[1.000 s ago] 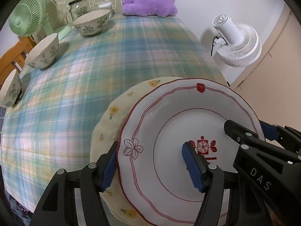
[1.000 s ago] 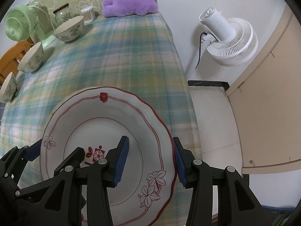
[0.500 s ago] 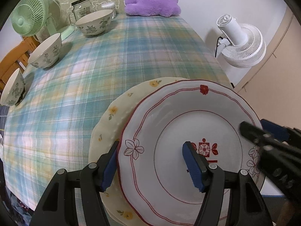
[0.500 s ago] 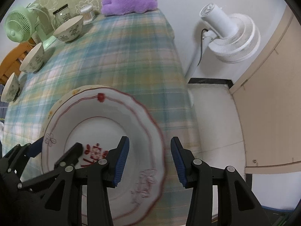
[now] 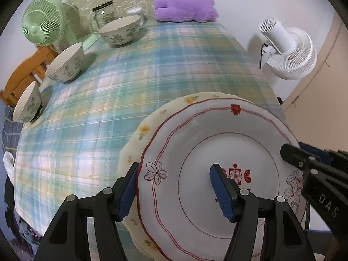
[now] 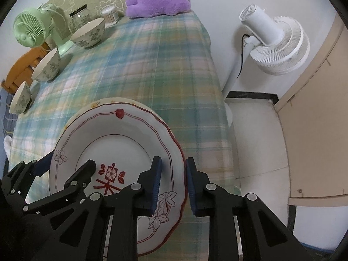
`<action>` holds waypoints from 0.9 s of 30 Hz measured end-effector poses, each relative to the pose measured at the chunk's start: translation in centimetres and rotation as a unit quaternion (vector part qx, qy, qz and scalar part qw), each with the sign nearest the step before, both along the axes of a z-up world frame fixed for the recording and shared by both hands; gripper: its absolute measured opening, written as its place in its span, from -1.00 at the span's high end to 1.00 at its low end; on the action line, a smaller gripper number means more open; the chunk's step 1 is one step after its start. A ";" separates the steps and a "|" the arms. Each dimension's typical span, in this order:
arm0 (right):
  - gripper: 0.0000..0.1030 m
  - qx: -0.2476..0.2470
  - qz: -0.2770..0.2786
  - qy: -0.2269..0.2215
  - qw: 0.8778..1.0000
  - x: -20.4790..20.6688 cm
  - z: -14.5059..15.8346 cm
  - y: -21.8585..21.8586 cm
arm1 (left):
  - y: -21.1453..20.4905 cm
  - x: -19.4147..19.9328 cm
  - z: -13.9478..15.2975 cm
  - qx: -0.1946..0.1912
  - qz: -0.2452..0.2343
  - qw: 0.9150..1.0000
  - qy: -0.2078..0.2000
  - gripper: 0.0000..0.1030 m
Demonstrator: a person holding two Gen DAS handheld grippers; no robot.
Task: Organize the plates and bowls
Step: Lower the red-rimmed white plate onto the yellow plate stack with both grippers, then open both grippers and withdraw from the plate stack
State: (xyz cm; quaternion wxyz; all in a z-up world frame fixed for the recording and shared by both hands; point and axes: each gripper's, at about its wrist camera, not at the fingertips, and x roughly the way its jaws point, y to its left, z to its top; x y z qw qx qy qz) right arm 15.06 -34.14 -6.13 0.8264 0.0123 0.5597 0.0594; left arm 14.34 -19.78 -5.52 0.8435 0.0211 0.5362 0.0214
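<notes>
A white plate with red trim (image 5: 217,152) (image 6: 121,143) lies on a cream plate with yellow flowers (image 5: 143,130) (image 6: 95,104) at the table's near right corner. My left gripper (image 5: 174,189) is open, its fingers straddling the left rims of both plates. My right gripper (image 6: 171,180) is open, its fingers either side of the red plate's right rim; it also shows in the left wrist view (image 5: 304,154). Three floral bowls (image 5: 119,31) (image 5: 65,65) (image 5: 28,104) stand apart along the far left.
The table has a plaid cloth (image 5: 152,69). At its far end are a purple plush (image 5: 184,7), a glass jar (image 5: 104,15) and a green fan (image 5: 42,26). A white fan (image 6: 276,41) stands on the floor to the right. A wooden chair (image 5: 24,74) is at left.
The right gripper drew back off the red plate's rim, then came forward again around it. The red plate has settled lower onto the cream plate. The left gripper stayed put.
</notes>
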 end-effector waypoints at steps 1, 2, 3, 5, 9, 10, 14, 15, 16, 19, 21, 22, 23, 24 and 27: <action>0.52 0.001 0.001 0.000 1.000 0.0 -0.1 0.2 | 0.2 0.1 0.0 0.001 0.005 1.000 0.000 -0.28; 0.52 0.000 0.004 -0.003 1.000 0.0 0.0 0.3 | 0.3 0.1 0.0 0.003 0.007 1.000 -0.002 -0.28; 0.52 -0.001 0.007 -0.005 1.000 0.1 0.0 0.5 | 0.3 0.1 -0.1 0.006 0.010 1.000 -0.002 -0.28; 0.52 -0.001 0.010 -0.007 1.000 0.4 0.0 0.8 | 0.4 0.2 -0.1 0.014 0.013 1.000 -0.005 -0.28; 0.52 -0.007 0.018 -0.013 1.000 0.9 0.0 1.4 | 0.6 0.5 -0.3 0.025 0.020 0.999 -0.014 -0.28; 0.52 -0.010 0.019 -0.014 1.000 0.9 0.0 1.6 | 0.6 0.6 -0.4 0.027 0.021 0.999 -0.014 -0.27; 0.50 -0.036 0.029 -0.021 0.999 0.7 -0.1 2.4 | 0.0 0.3 -0.8 0.059 0.009 0.998 -0.019 -0.28; 0.50 -0.044 0.032 -0.023 0.998 0.6 -0.1 2.6 | -0.2 0.3 -0.8 0.062 0.008 0.998 -0.020 -0.29; 0.49 -0.049 0.033 -0.025 0.998 0.6 -0.1 2.8 | -0.2 0.3 -0.9 0.066 0.008 0.998 -0.021 -0.30; 0.48 -0.054 0.033 -0.025 0.998 0.6 -0.1 2.8 | -0.3 0.4 -0.9 0.065 0.007 0.998 -0.020 -0.36; 0.47 -0.055 0.031 -0.024 0.998 0.5 -0.1 2.8 | -0.2 0.4 -0.9 0.062 0.006 0.998 -0.018 -0.40; 0.47 -0.055 0.031 -0.023 0.998 0.5 -0.1 2.8 | -0.1 0.4 -0.9 0.056 0.005 0.998 -0.017 -0.45; 0.46 -0.056 0.030 -0.021 0.998 0.5 -0.1 2.9 | 0.0 0.4 -0.8 0.051 0.004 0.999 -0.015 -0.47; 0.46 -0.056 0.029 -0.020 0.998 0.5 -0.1 3.0 | 0.0 0.5 -0.8 0.043 0.003 0.999 -0.014 -0.52; 0.46 -0.048 0.024 -0.013 0.998 0.5 -0.1 2.7 | 0.2 0.4 -0.6 0.016 -0.006 1.000 -0.004 -0.66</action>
